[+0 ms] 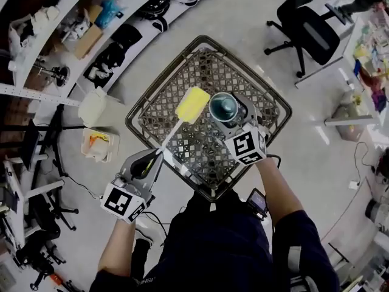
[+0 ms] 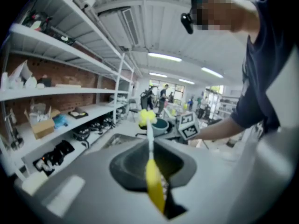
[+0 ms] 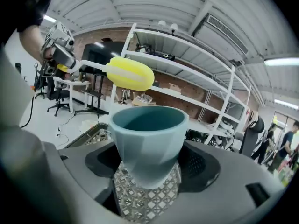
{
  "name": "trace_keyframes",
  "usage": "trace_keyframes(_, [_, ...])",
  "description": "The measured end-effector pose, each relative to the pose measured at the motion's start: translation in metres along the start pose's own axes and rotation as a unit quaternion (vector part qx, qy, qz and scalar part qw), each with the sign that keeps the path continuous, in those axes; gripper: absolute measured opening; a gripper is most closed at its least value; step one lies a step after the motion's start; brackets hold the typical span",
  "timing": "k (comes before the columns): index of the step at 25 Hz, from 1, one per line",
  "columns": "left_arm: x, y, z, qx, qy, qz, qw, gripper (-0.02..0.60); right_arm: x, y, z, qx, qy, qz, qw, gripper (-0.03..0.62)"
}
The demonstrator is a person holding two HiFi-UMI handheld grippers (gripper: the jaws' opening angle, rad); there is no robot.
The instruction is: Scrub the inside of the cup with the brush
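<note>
A teal cup [image 1: 223,106] is held upright above the wire basket [image 1: 159,96], with my right gripper [image 1: 231,121] shut on its lower part. The right gripper view shows the cup [image 3: 148,141] close up, its mouth open and nothing inside. My left gripper [image 1: 148,162] is shut on the yellow handle of a brush [image 1: 182,117]. Its thin white stem ends in a yellow sponge head [image 1: 192,105] just left of the cup's rim, outside the cup. In the left gripper view the brush [image 2: 152,171] points away toward the cup [image 2: 160,125].
The square wire basket stands in front of the person on a grey floor. White shelves [image 1: 79,35] with boxes and dark gear run along the left. A black office chair [image 1: 307,32] stands at the upper right. A white container [image 1: 93,107] sits by the basket's left corner.
</note>
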State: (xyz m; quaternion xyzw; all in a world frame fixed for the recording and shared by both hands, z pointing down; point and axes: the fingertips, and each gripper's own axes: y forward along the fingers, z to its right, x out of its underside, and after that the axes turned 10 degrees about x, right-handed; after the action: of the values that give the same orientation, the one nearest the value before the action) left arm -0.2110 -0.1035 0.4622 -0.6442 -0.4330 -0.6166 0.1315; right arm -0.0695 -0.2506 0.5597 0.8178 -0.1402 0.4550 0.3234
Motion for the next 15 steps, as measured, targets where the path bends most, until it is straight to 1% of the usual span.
trace_keyframes(2, [-0.019, -0.008, 0.003, 0.010, 0.042, -0.009, 0.9990, 0.025, -0.022, -0.014, 0.009, 0.010, -0.038, 0.004, 0.999, 0.350])
trace_keyframes(4, [-0.040, -0.016, 0.008, 0.018, 0.083, -0.010, 0.9964, 0.025, -0.044, -0.027, 0.017, 0.022, -0.070, 0.006, 0.997, 0.350])
trace_keyframes(7, [-0.066, -0.025, 0.013, 0.030, 0.152, -0.011, 0.9879, 0.026, -0.075, -0.043, 0.030, 0.039, -0.104, 0.004, 0.994, 0.350])
trace_keyframes(11, [-0.092, -0.035, 0.020, 0.035, 0.236, -0.024, 0.9708, 0.025, -0.106, -0.063, 0.042, 0.066, -0.148, -0.005, 0.987, 0.350])
trace_keyframes(15, [-0.113, -0.043, 0.031, 0.027, 0.316, -0.059, 0.9464, 0.026, -0.120, -0.081, 0.048, 0.099, -0.188, -0.019, 0.977, 0.350])
